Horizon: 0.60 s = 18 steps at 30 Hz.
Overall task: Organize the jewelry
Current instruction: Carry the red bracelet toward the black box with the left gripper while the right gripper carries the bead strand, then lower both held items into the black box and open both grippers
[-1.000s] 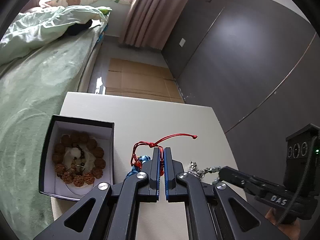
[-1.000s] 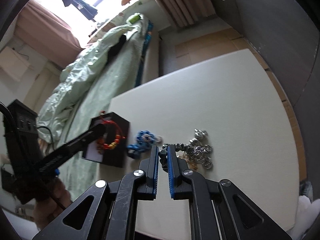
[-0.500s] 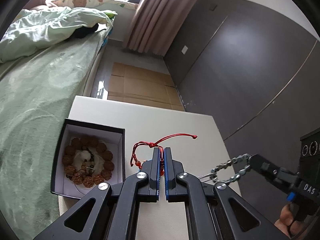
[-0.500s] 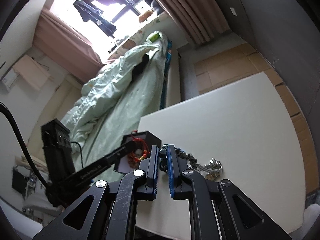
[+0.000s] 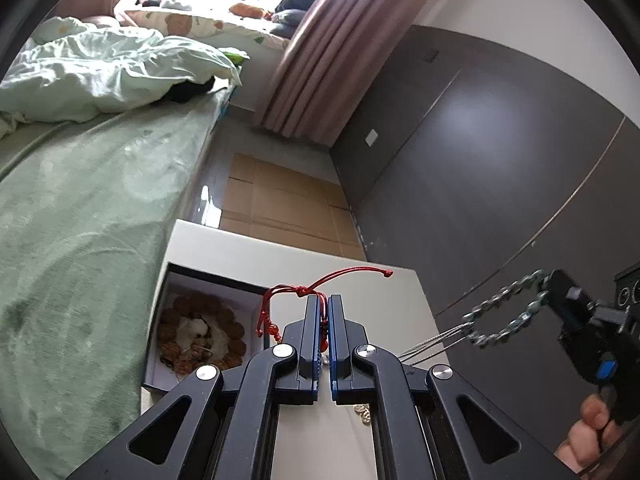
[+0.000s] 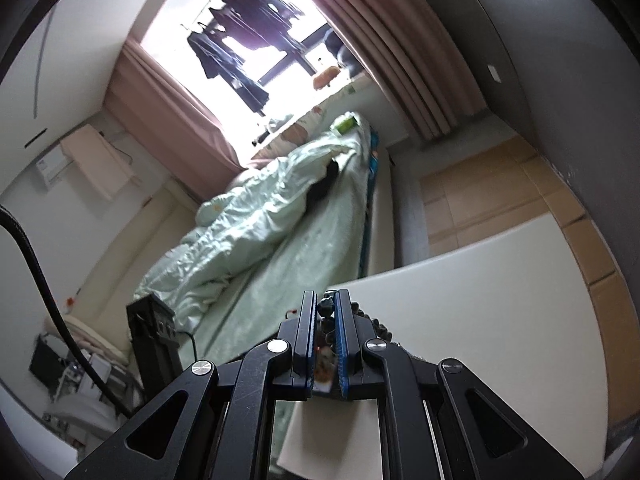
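While the left tool (image 5: 324, 312) pinches the red cord bracelet (image 5: 280, 300) and the right tool (image 6: 325, 312) clamps the silver bead chain (image 5: 504, 312), lower the red bracelet gently toward the box (image 5: 208, 280) at nine o'clock.

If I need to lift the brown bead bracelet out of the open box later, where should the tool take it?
Probably from straight above, pinching one side of the brown bead bracelet across its beads. It lies flat in a ring inside the box, whose walls block any sideways approach. The side nearer the box's middle looks easier, away from the walls.

Your white table (image 5: 372, 280) carries an open black box (image 5: 208, 280) near its bed-side edge, plus gold coins (image 5: 362, 410).
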Each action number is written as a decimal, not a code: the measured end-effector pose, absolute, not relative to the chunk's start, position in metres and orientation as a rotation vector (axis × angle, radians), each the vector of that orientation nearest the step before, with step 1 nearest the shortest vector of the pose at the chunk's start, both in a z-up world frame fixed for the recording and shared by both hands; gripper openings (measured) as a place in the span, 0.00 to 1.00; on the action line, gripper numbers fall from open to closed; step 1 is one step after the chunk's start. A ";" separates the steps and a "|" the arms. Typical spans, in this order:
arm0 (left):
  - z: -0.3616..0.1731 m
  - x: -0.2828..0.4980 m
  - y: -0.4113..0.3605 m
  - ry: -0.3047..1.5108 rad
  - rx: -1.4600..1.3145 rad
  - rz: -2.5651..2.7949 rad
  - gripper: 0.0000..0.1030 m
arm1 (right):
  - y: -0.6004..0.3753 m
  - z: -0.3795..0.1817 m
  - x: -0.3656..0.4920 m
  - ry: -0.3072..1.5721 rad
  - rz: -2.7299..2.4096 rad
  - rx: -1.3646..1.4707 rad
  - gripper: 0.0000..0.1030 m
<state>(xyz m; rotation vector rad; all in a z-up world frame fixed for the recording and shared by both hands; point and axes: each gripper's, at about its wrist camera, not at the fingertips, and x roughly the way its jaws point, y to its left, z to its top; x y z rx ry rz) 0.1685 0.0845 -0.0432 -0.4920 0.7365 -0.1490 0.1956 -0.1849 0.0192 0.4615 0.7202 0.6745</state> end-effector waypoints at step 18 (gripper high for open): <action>-0.041 0.162 0.122 0.705 -0.559 -0.094 0.03 | -0.157 0.106 0.180 0.601 0.702 0.306 0.10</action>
